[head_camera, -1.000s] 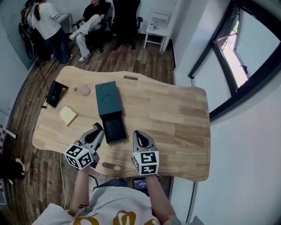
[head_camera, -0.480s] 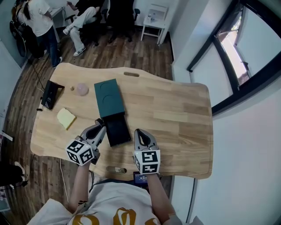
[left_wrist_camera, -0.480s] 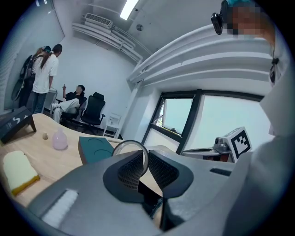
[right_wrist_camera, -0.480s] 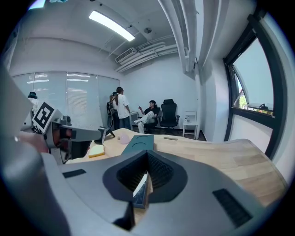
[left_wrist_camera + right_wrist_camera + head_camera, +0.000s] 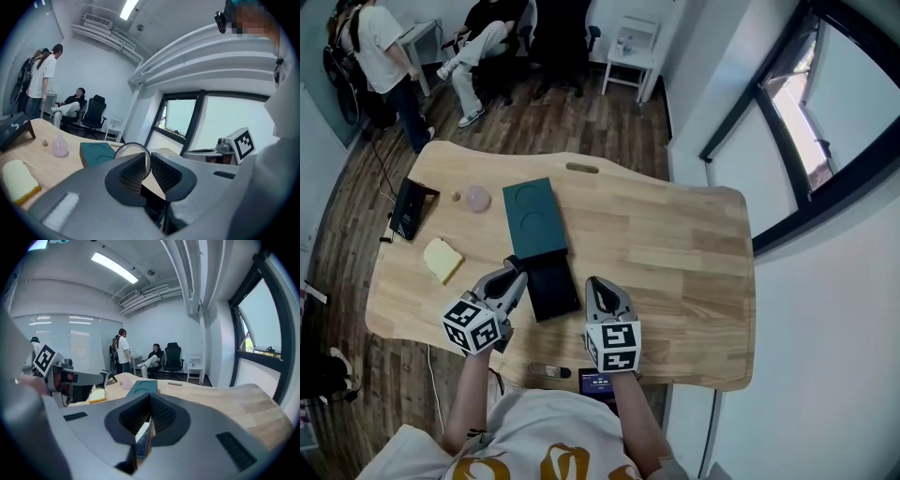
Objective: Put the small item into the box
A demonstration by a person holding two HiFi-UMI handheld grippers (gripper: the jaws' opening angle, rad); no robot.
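— How did the box lie?
— The dark green box [image 5: 532,216] sat on the bench [image 5: 675,244], its drawer [image 5: 548,289] pulled out.
— And the small item?
— A thin silvery ring [image 5: 133,146] stood on edge, pinched in the left claw [image 5: 146,165] just beside the box's drawer. It was round, with no long axis. The right claw [image 5: 149,411] was closed and empty.
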